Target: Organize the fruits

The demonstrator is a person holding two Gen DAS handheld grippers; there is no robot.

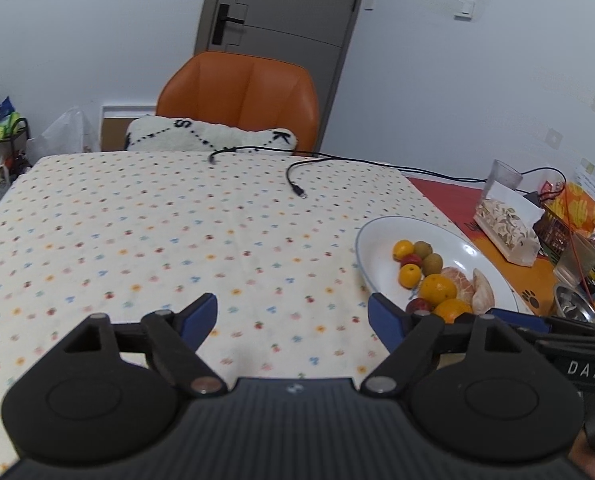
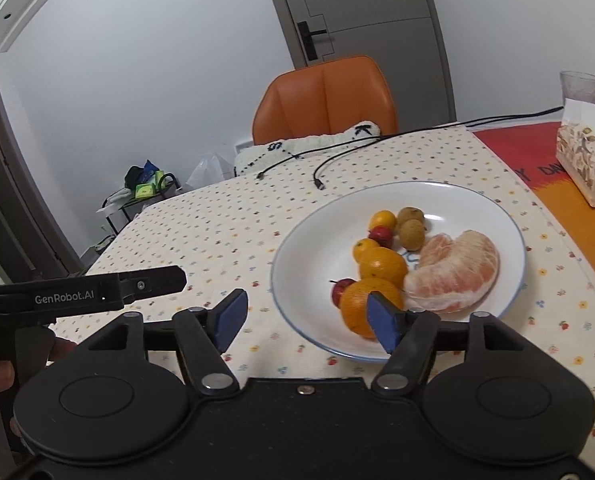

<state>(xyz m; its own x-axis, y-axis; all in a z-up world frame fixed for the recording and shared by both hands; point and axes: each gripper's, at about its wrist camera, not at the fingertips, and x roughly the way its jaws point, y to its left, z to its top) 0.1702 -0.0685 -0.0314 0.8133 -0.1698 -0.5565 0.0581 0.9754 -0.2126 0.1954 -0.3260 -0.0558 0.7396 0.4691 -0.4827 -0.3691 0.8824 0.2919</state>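
Note:
A white plate (image 2: 509, 216) on the dotted tablecloth holds the fruit: oranges (image 2: 381, 266), small red fruits (image 2: 380, 235), brown round fruits (image 2: 412, 233) and peeled pomelo segments (image 2: 453, 272). My right gripper (image 2: 307, 306) is open at the plate's near left rim. Its right finger stands in front of the nearest orange (image 2: 355, 308), and no pad presses on anything. My left gripper (image 1: 293, 312) is open over bare cloth, left of the plate (image 1: 371, 240), with nothing between its fingers. The oranges (image 1: 437, 290) lie just beyond its right fingertip.
An orange chair (image 1: 237, 96) with a white cushion (image 1: 201, 136) stands behind the table. Two black cables (image 1: 297, 184) lie across the far cloth. On the right are a snack bag (image 1: 505, 228), a plastic cup (image 1: 503, 176), a steel bowl (image 1: 573, 304) and packets.

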